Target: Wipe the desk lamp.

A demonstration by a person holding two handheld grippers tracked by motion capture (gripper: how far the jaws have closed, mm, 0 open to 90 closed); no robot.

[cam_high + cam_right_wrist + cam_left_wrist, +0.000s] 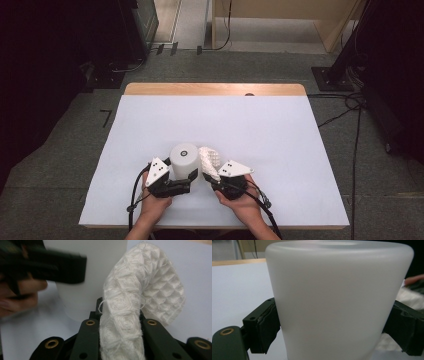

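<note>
A white frosted cylinder (184,159) stands upright on the white table cover, near the front middle. My left gripper (183,175) is shut on it, and the left gripper view has the two black pads (265,325) pressing the sides of the cylinder (337,302). Just right of it, my right gripper (213,178) is shut on a white waffle-weave cloth (209,159). In the right gripper view the cloth (140,297) rises from between the jaws of that gripper (120,323) and folds over to the right, close beside the cylinder (85,290). The left gripper's jaw (55,265) shows blurred there.
The white sheet (260,135) covers most of a wooden table (215,89), with open room behind and to both sides of the hands. Black stands and cables (350,105) lie on the floor beyond the table's edges.
</note>
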